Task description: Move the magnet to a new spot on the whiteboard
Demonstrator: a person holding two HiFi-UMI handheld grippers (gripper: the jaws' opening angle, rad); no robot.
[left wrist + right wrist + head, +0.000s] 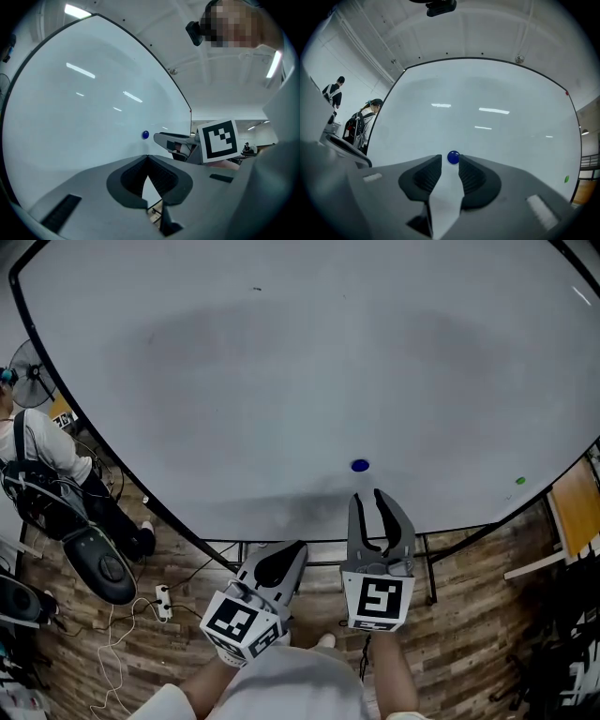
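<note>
A small round blue magnet (pixel 360 465) sticks to the large whiteboard (pixel 281 381), near its lower edge. My right gripper (pixel 367 495) stands open just below the magnet, its fingertips a little short of it and not touching. In the right gripper view the magnet (pixel 453 157) sits at the mouth of the open jaws of my right gripper (pixel 450 162), against the whiteboard (pixel 487 122). My left gripper (pixel 296 547) hangs lower and to the left, off the board, shut with nothing in it. The left gripper view shows my left gripper (pixel 148 157) closed, the magnet (pixel 145 135) and the right gripper (pixel 171 139) beyond.
A small green magnet (pixel 520 481) sits near the board's lower right edge. A person (pixel 42 465) with a backpack stands at the left beside a fan (pixel 28 371). A power strip (pixel 161 601) and cables lie on the wooden floor under the board's frame.
</note>
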